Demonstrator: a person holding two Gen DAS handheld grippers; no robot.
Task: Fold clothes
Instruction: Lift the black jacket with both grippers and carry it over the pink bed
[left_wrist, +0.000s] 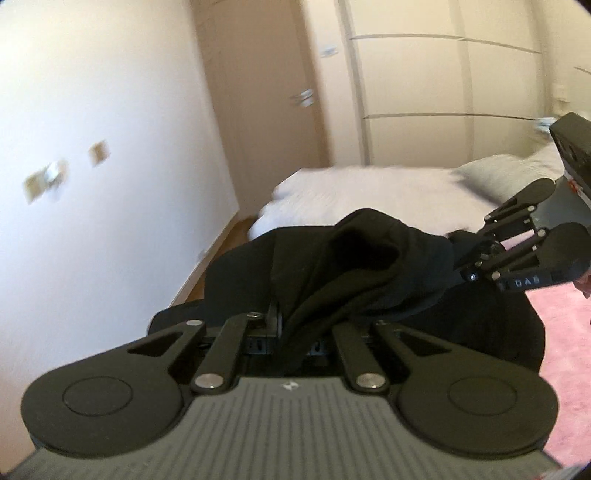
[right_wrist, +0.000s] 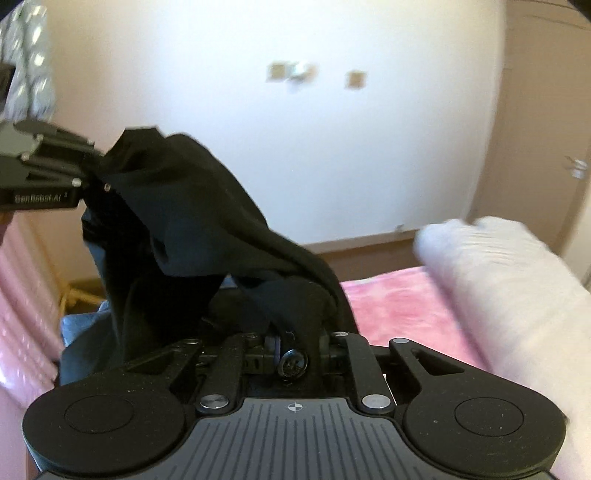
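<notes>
White-walled bedroom, pink blanket (right_wrist: 399, 306) on bed; left gripper (left_wrist: 291, 332), right gripper (right_wrist: 295, 354) both clamp black garment (left_wrist: 369, 266).

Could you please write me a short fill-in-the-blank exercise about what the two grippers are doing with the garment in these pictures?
1. The garment held between the two grippers is ____ in colour.
2. The left gripper and the right gripper are both ____ on the fabric.
3. The blanket on the bed under the garment is ____.
4. On the door in the left wrist view sits a metal ____.

Missing words: black; shut; pink; handle
</notes>
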